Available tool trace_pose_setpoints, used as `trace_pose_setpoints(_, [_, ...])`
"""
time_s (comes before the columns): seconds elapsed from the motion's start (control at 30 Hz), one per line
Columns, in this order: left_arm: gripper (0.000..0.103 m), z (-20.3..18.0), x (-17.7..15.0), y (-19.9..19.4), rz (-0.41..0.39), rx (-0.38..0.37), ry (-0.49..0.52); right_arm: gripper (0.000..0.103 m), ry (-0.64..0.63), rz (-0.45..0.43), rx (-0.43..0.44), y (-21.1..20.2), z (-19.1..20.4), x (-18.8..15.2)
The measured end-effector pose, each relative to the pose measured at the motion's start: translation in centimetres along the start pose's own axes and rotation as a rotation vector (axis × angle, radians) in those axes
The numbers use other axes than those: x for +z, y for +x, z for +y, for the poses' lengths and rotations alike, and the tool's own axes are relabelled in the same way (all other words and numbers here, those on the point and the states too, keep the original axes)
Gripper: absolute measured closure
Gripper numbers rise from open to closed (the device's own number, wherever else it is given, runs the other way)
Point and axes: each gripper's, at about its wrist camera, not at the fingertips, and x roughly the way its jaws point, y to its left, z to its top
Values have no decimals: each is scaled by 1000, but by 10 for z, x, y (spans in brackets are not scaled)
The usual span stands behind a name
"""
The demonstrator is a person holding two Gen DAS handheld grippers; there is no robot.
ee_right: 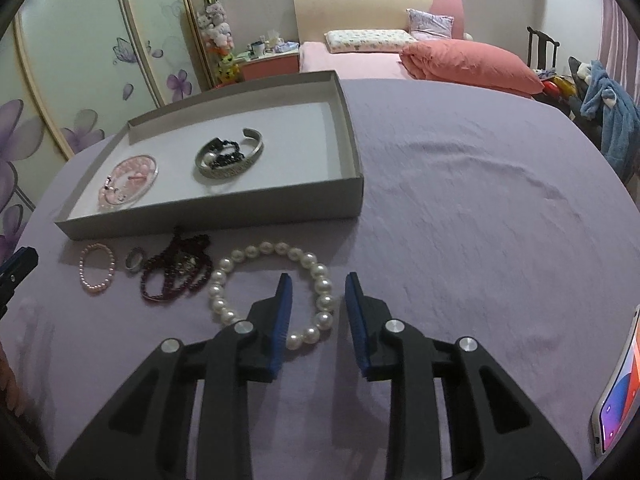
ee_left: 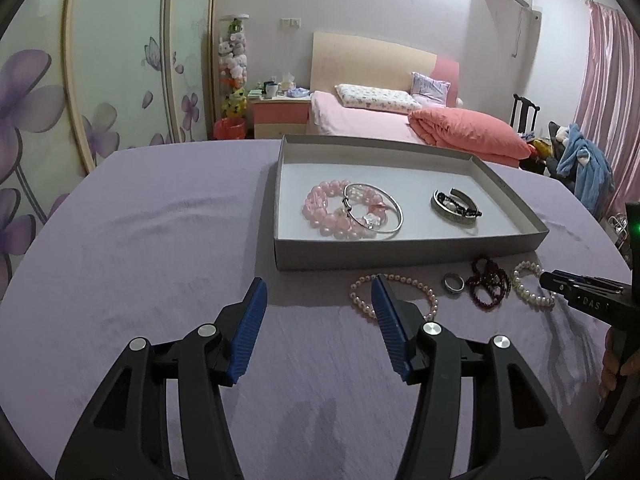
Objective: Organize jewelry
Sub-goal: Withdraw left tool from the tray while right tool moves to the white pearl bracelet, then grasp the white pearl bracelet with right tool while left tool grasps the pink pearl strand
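Grey cardboard tray [ee_left: 400, 258] on lilac tablecloth [ee_left: 160, 240] holding pink bead bracelet [ee_left: 324, 216] and silver cuff [ee_right: 230, 164], left gripper [ee_left: 320, 292] released beside small pearl bracelet [ee_left: 394, 280], right gripper [ee_right: 318, 288] unclenched, straddling large pearl bracelet [ee_right: 320, 276], garnet strand [ee_right: 176, 272] and ring [ee_right: 134, 260] between.

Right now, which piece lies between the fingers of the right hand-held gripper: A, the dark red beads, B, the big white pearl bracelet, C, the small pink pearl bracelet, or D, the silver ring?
B: the right hand-held gripper straddles one side of the big white pearl bracelet, open, not pinching it.
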Motion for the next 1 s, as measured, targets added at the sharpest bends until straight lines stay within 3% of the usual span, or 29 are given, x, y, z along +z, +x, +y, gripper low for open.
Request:
trace_pose_setpoints(0.23, [48, -12, -2, 15, 59, 12, 37, 91, -60, -15, -53, 3, 8, -2])
trace_pose_setpoints(0.5, [48, -27, 2, 46, 151, 34, 59, 92, -70, -14, -55, 2, 10, -2])
trace_pose_setpoints(0.57, [50, -27, 4, 52, 168, 33, 54, 92, -69, -14, -54, 2, 10, -2])
trace_pose_setpoints(0.73, [70, -33, 4, 56, 185, 64, 85, 92, -67, -14, -51, 2, 10, -2])
trace_pose_setpoints(1.0, [71, -18, -7, 39, 189, 97, 107, 92, -59, -13, -42, 1, 7, -2])
